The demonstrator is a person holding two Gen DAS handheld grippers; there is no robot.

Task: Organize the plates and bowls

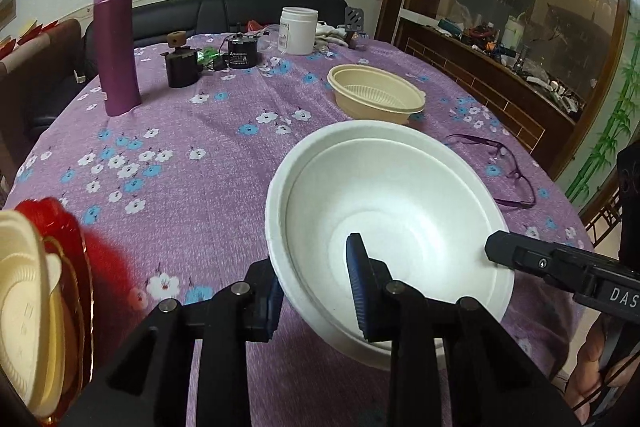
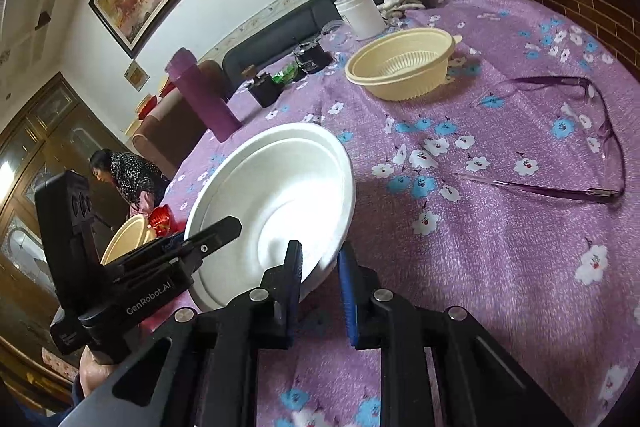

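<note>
White foam bowl [image 1: 384, 223], near the table's [image 1: 208, 155] front edge, is pinched at opposite rims by left gripper [image 1: 316, 291] and right gripper [image 2: 320, 279], both narrow; lift should stay level, equal pressure, toward cream bowl [image 1: 376, 95].

Left wrist view: mounted behind the left tool [image 1: 316, 287], looking forward and downward across the table [image 1: 192, 131] toward the far wall, close to the white bowl [image 1: 384, 211]. Right wrist view: mounted behind the right tool [image 2: 320, 283], angled downward and rolled, so the table [image 2: 500, 227] appears tilted. Both views share the white bowl [image 2: 280, 187], the cream bowl [image 1: 376, 95] [image 2: 400, 67], the purple flask [image 1: 116, 43] [image 2: 200, 91] and the glasses [image 1: 508, 167] [image 2: 592, 147]. Each view shows the opposite tool.
</note>
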